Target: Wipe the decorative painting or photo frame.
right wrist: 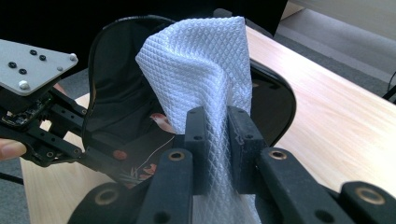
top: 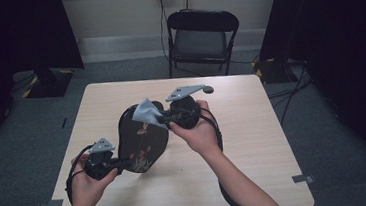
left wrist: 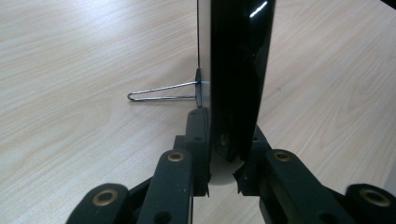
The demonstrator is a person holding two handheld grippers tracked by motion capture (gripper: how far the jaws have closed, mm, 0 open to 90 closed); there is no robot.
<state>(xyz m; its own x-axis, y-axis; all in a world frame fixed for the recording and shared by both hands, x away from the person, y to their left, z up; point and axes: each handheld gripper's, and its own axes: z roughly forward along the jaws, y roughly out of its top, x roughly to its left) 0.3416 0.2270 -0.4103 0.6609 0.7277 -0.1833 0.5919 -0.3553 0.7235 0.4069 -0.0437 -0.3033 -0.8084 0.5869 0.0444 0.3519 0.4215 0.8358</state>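
A glossy black plate (top: 141,141) with a reddish flower pattern stands on edge above the table, tilted. My left gripper (top: 120,164) is shut on its lower rim. The left gripper view has the plate (left wrist: 238,70) edge-on between the jaws of the left gripper (left wrist: 224,140), with a thin wire loop (left wrist: 159,92) sticking out from its back. My right gripper (top: 164,117) is shut on a white waffle-weave cloth (top: 146,111). In the right gripper view the cloth (right wrist: 201,60) rises from the right gripper (right wrist: 217,121) against the plate's face (right wrist: 116,84), with the left gripper (right wrist: 105,158) at lower left.
The light wooden table (top: 254,142) is bare around the hands. A black folding chair (top: 203,36) stands behind its far edge. Dark curtains hang at both sides, and cables lie on the grey floor at right.
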